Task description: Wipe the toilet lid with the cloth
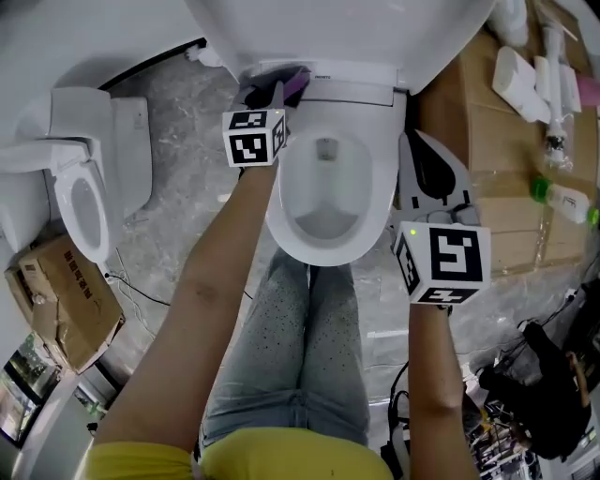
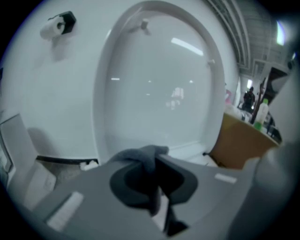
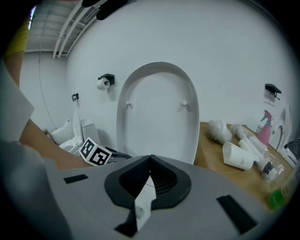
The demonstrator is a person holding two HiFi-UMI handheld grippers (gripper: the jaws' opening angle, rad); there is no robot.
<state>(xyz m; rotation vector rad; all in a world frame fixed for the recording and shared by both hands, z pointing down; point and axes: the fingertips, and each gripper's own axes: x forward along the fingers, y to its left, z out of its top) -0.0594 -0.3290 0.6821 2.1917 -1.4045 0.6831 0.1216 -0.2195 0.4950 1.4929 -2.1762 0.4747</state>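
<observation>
The white toilet lid (image 1: pixel 337 28) stands raised above the open bowl (image 1: pixel 323 202). In the head view my left gripper (image 1: pixel 272 91) is at the lid's lower left corner by the hinge, shut on a grey-purple cloth (image 1: pixel 296 82). The left gripper view shows the cloth (image 2: pixel 145 157) pinched in the left gripper (image 2: pixel 155 161), with the lid's inner face (image 2: pixel 159 84) close ahead. My right gripper (image 1: pixel 412 142) hovers beside the bowl's right rim. In the right gripper view the right gripper (image 3: pixel 150 157) is shut with nothing in it and faces the lid (image 3: pixel 157 112).
A second toilet (image 1: pixel 84 187) and a cardboard box (image 1: pixel 66 300) stand at the left. Flattened cardboard (image 1: pixel 469 141) at the right carries bottles and white parts (image 3: pixel 241 154). A paper roll holder (image 2: pixel 58 26) is on the wall. The person's legs are right in front of the bowl.
</observation>
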